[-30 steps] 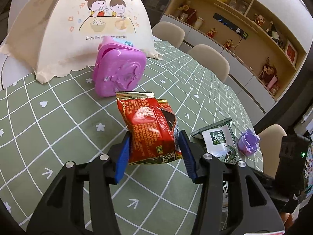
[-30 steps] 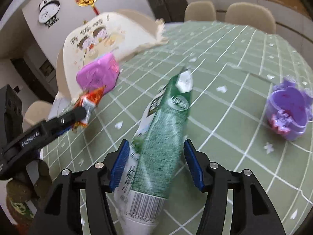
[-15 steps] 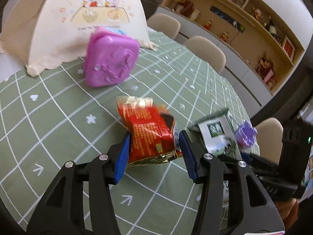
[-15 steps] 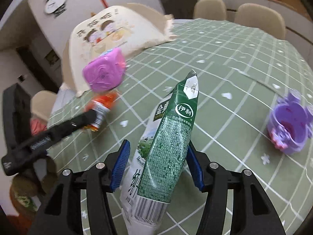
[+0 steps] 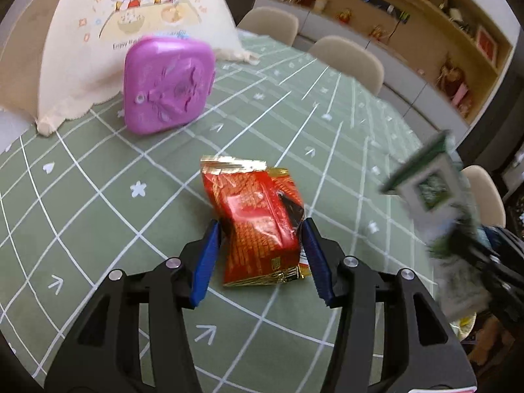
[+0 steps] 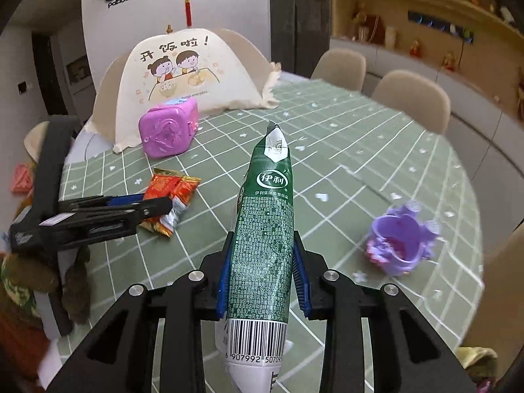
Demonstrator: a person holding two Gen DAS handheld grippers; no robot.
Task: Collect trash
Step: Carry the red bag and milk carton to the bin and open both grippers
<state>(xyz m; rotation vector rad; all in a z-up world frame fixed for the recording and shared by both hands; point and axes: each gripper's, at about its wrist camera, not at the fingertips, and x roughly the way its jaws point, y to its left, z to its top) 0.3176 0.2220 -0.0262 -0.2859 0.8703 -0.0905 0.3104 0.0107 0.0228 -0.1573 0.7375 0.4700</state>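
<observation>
My left gripper [image 5: 260, 258] is shut on a red and gold snack wrapper [image 5: 258, 216], held just above the green checked tablecloth [image 5: 98, 203]. From the right wrist view the same wrapper [image 6: 172, 196] shows pinched at the left gripper's tip [image 6: 157, 209]. My right gripper [image 6: 263, 278] is shut on a flattened green and white milk carton [image 6: 265, 245] that stands upright between the blue pads. The carton also shows blurred at the right of the left wrist view [image 5: 435, 203].
A pink square box [image 5: 167, 85] stands in front of a cream food cover [image 5: 137, 26] at the far side. A small purple cup [image 6: 398, 245] lies on the cloth to the right. Beige chairs [image 6: 412, 98] ring the round table; shelves line the far wall.
My right gripper has closed tighter on the carton and lifted it upright. My left gripper with the wrapper has moved closer to the pink box and lower.
</observation>
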